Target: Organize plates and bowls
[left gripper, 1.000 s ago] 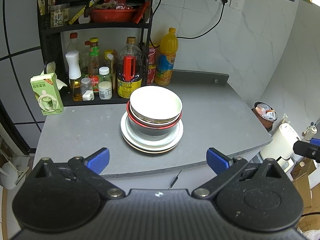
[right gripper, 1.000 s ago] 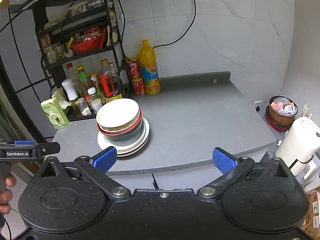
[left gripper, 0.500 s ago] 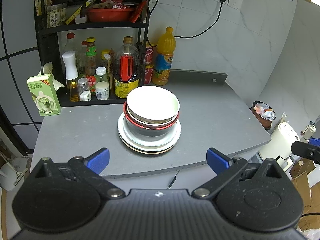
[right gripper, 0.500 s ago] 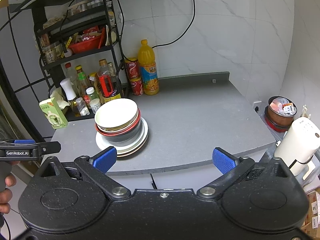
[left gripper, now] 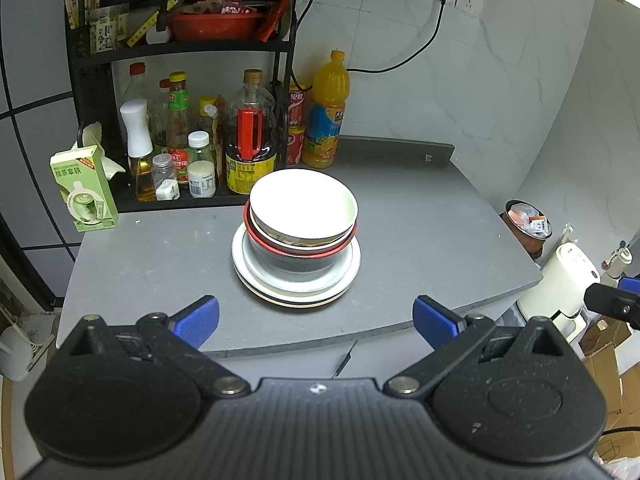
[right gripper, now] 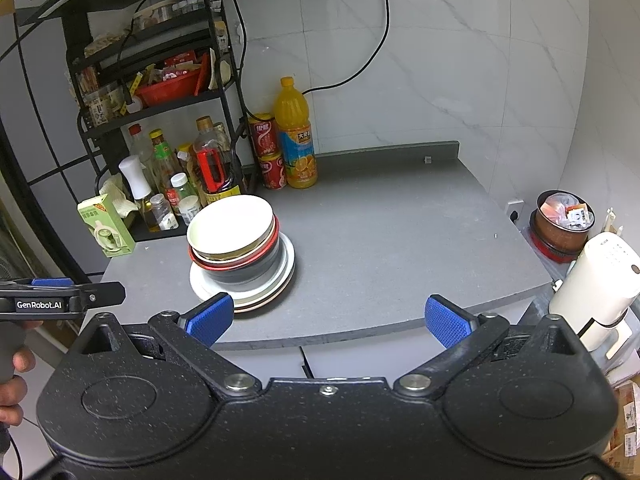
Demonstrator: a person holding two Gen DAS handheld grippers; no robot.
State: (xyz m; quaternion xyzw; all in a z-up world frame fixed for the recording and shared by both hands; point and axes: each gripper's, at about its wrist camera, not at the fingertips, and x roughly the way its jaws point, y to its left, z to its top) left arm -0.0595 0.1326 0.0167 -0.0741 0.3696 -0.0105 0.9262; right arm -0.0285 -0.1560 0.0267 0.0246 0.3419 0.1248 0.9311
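left claw (left gripper: 316,316): spread wide, grasping nothing. its two blue fingertips sit low in the left wrist view, short of the table's near edge, pointed at the stack of dishes.
right claw (right gripper: 327,318): also spread wide and empty. it hangs off the front of the table, with the stack up and to its left. the left claw's black body pokes in at the far left of this view, gripped by a person's hand (right gripper: 16,376).
stack of dishes (left gripper: 298,240): stands on the table, nearer the front edge than the wall. it is one tidy pile.
white bowl (left gripper: 303,204): on top of the pile, upright and empty.
red-rimmed bowl (left gripper: 300,249): directly under the white bowl, which is nested in it. a thin rim between them hints at a third bowl, but i cannot tell for sure.
plates (left gripper: 296,290): at the bottom, carrying the bowls. at least two rims show, white over a pinkish one.
table (left gripper: 420,232): grey, mostly bare to the right of the pile.
shelf rack (left gripper: 180,48): behind the pile against the wall, crowded with bottles. an orange drink bottle (left gripper: 326,120) stands beside it.
progress: neither claw touches a dish. bowls sit nested on the plates already. judging from that, the sorting is either not begun or finished. nothing here settles which.
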